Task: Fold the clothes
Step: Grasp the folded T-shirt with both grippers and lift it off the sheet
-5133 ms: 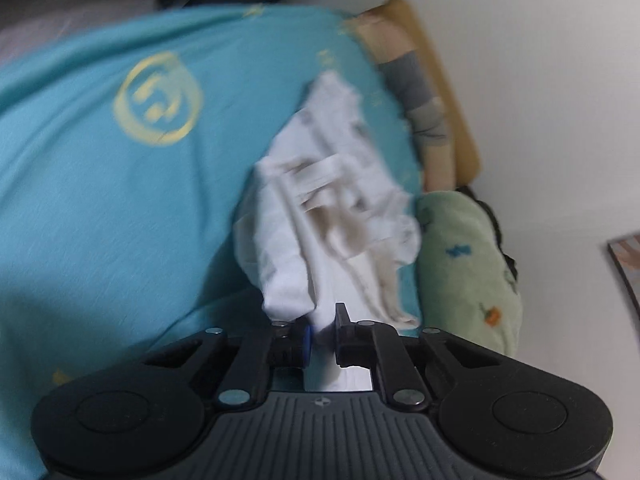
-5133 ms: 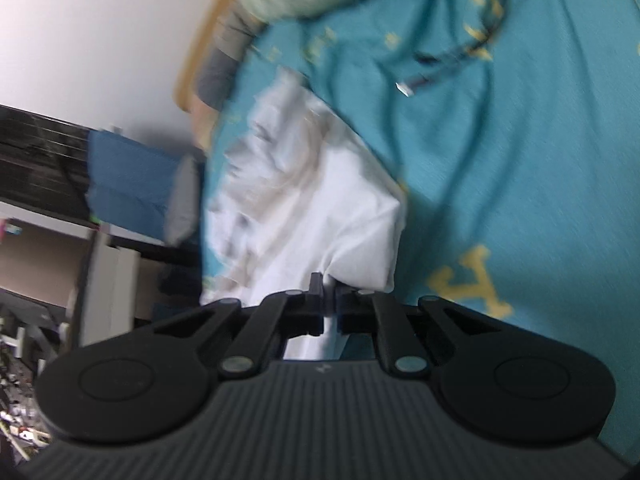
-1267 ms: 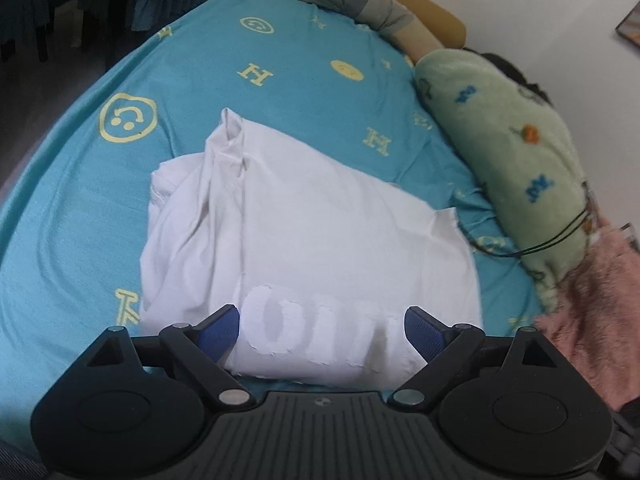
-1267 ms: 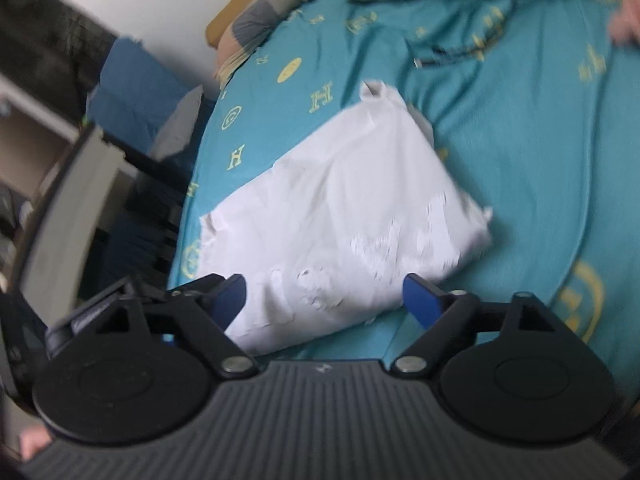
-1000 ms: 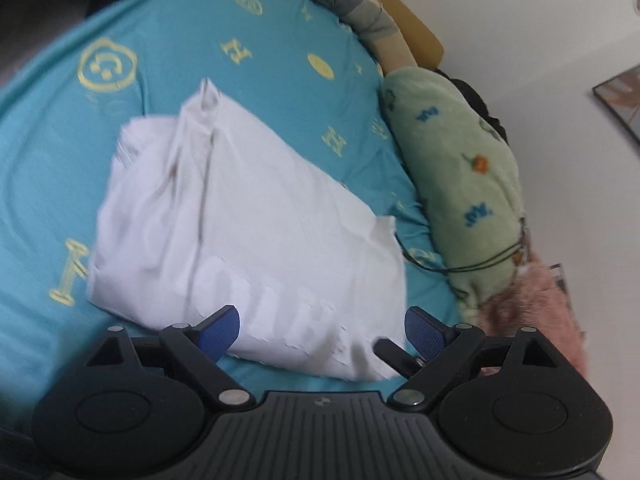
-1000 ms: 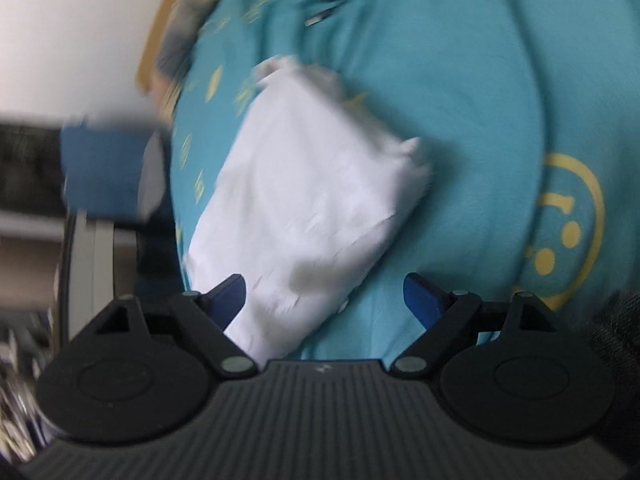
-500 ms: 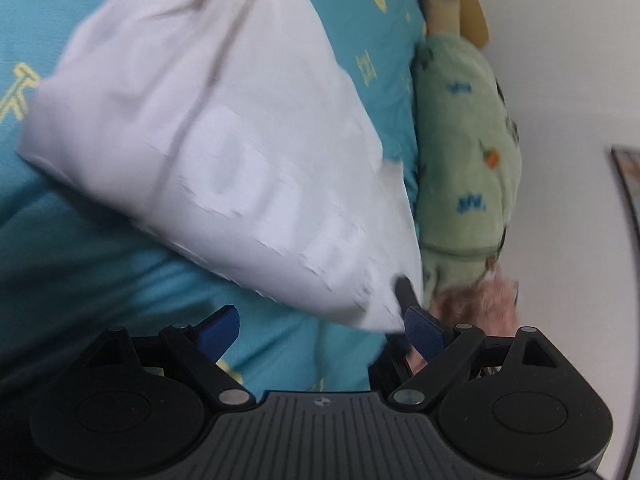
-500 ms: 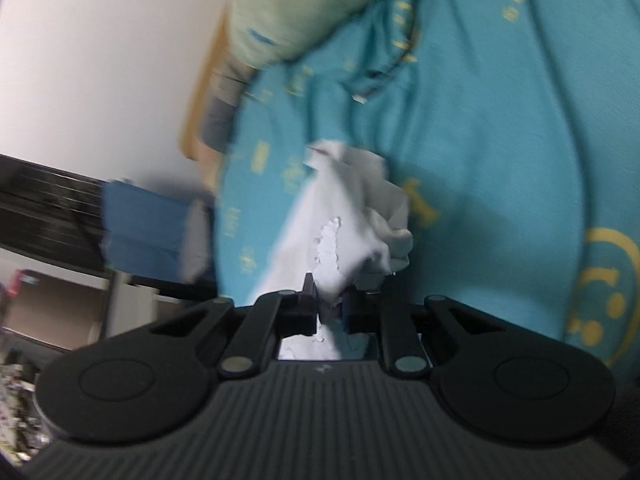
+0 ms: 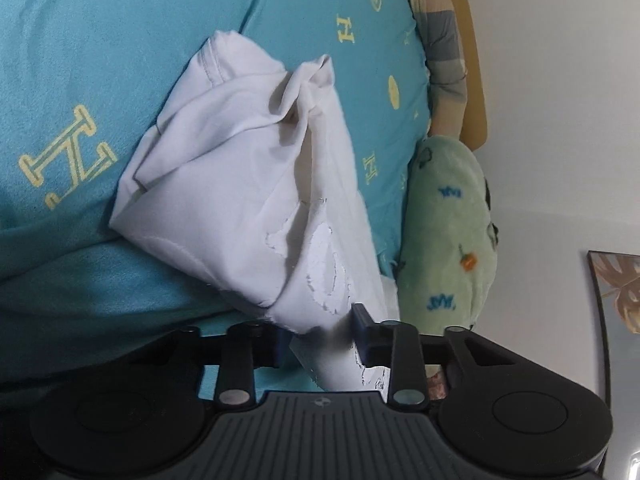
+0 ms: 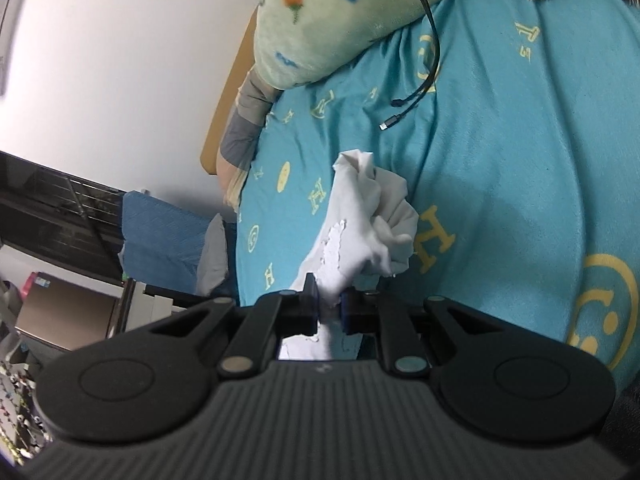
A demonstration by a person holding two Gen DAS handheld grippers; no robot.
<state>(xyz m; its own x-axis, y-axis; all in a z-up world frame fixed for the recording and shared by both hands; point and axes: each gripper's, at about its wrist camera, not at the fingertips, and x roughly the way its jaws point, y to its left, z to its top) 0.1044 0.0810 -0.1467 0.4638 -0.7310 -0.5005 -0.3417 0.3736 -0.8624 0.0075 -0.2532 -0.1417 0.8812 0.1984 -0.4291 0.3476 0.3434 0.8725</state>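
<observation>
A white T-shirt [image 9: 248, 184] with a cracked white print lies bunched on the teal bed sheet [image 9: 80, 60]. My left gripper [image 9: 320, 330] is shut on one near edge of it, the cloth filling the gap between the fingers. In the right wrist view the same white T-shirt [image 10: 368, 224] runs up from my right gripper [image 10: 330, 306], which is shut on another part of its edge. The far end of the shirt is crumpled and rests on the sheet.
A green fleece pillow [image 9: 448, 224] lies along the wall side of the bed, with a striped pillow [image 9: 444, 40] and a wooden headboard [image 9: 472, 40] beyond. A black charging cable [image 10: 424, 72] trails over the sheet. A blue chair [image 10: 160, 232] and shelves stand beside the bed.
Both grippers were open over the flat folded shirt a second ago. The right one shut on it first, then the left, and the shirt is now pulled up and bunched.
</observation>
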